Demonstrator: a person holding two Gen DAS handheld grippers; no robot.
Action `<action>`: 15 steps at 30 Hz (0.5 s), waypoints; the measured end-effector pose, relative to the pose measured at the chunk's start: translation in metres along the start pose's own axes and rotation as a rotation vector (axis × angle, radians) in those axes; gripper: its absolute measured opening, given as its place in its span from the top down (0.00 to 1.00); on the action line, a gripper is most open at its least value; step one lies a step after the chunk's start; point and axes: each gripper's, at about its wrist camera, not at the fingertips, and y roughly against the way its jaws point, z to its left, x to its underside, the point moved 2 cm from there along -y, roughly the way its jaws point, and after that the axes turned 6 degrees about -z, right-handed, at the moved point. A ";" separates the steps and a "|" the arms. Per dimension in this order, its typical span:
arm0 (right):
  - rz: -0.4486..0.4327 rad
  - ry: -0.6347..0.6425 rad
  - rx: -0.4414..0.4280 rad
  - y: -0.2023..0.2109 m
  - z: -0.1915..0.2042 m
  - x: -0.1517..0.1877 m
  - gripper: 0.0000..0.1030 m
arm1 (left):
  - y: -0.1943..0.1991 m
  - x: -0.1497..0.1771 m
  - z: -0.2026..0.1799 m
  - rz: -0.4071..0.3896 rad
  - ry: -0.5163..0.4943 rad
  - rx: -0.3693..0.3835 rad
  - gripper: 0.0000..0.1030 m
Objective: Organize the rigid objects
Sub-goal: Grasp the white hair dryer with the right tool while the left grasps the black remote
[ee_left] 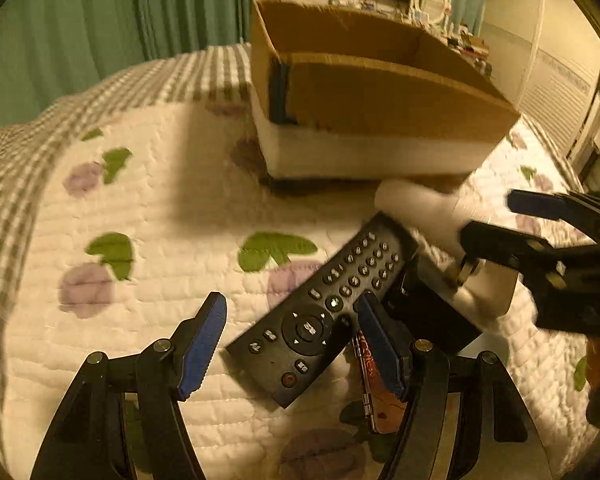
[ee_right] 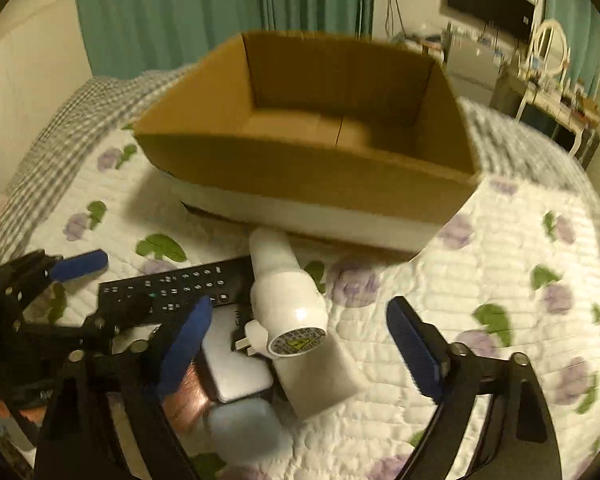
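Note:
A black remote control (ee_left: 320, 312) lies slanted on the quilted bed, between the open fingers of my left gripper (ee_left: 292, 344). It also shows in the right wrist view (ee_right: 168, 288). A white hair dryer (ee_right: 292, 312) lies beside it, with its plug by the handle, between the open fingers of my right gripper (ee_right: 304, 344). In the left wrist view the hair dryer (ee_left: 432, 216) lies to the right of the remote. An open cardboard box (ee_right: 320, 132) stands behind them, empty as far as I see. A small orange patterned case (ee_left: 376, 384) lies under the remote's right side.
A flat grey-white box (ee_right: 236, 368) and a pale object lie under the hair dryer's left. The quilt (ee_left: 160, 208) has flower prints and a checked border. Green curtains (ee_right: 220, 12) hang behind. A desk with a mirror (ee_right: 548, 52) stands at the far right.

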 end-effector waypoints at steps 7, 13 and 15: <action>0.067 0.010 -0.059 -0.038 0.007 0.006 0.36 | -0.009 0.002 -0.011 0.009 -0.080 0.045 0.31; 0.074 0.031 -0.058 -0.037 0.003 0.008 0.54 | -0.024 0.000 -0.026 0.031 -0.232 0.051 0.31; 0.076 0.037 -0.049 -0.033 0.002 0.010 0.54 | -0.033 -0.003 -0.027 0.044 -0.243 0.056 0.31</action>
